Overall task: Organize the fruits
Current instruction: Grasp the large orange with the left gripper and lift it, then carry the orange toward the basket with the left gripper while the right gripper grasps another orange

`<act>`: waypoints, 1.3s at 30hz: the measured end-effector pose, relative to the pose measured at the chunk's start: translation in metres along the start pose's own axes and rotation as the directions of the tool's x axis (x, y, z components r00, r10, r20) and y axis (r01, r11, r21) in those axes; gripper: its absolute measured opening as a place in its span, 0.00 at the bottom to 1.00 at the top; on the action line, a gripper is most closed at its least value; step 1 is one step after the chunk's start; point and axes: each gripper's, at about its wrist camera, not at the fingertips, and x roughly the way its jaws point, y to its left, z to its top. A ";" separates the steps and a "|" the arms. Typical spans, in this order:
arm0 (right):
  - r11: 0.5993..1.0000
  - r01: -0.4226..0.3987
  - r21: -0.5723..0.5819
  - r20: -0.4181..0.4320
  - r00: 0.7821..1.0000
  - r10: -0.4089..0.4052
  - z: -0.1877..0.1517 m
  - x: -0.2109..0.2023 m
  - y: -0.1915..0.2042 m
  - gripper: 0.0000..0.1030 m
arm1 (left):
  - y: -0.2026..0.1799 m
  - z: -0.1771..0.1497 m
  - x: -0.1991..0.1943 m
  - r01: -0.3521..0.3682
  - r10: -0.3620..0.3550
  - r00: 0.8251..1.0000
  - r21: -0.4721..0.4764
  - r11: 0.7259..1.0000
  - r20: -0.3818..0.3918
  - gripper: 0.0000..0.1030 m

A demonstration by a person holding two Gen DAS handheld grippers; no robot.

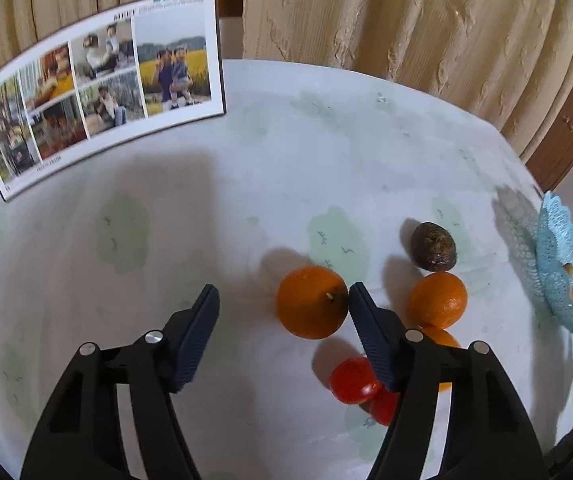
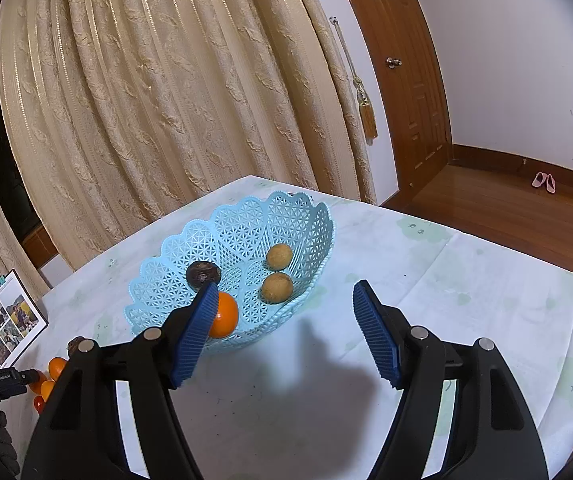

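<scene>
Both grippers, left gripper (image 1: 284, 294) and right gripper (image 2: 285, 292), have black arms with round silver screws and ribbed fingers (image 2: 196, 334), seemingly darker blue on the left.

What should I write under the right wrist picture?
Open tongs hover before a blue basket holding four fruits.

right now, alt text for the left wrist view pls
The left tool is open over a pale tablecloth, an orange between its fingers against the right one. Past it lie two more oranges, a dark brown fruit and red tomatoes; a blue basket sits at the right edge.
</scene>
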 end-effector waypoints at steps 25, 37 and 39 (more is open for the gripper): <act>0.895 -0.411 -0.175 -0.331 0.881 0.339 -0.039 0.003 0.142 0.69 | 0.001 0.010 -0.030 0.062 -0.060 0.994 -0.019 0.998 0.088 0.37; 0.848 -0.525 -0.066 -0.560 0.723 0.404 -0.070 0.054 0.222 0.69 | 0.009 0.022 -0.078 0.072 -0.064 0.979 -0.033 0.997 0.192 0.38; 0.845 -0.532 -0.048 -0.583 0.702 0.409 -0.072 0.065 0.233 0.68 | 0.010 0.023 -0.080 0.076 -0.068 0.978 -0.035 0.996 0.195 0.38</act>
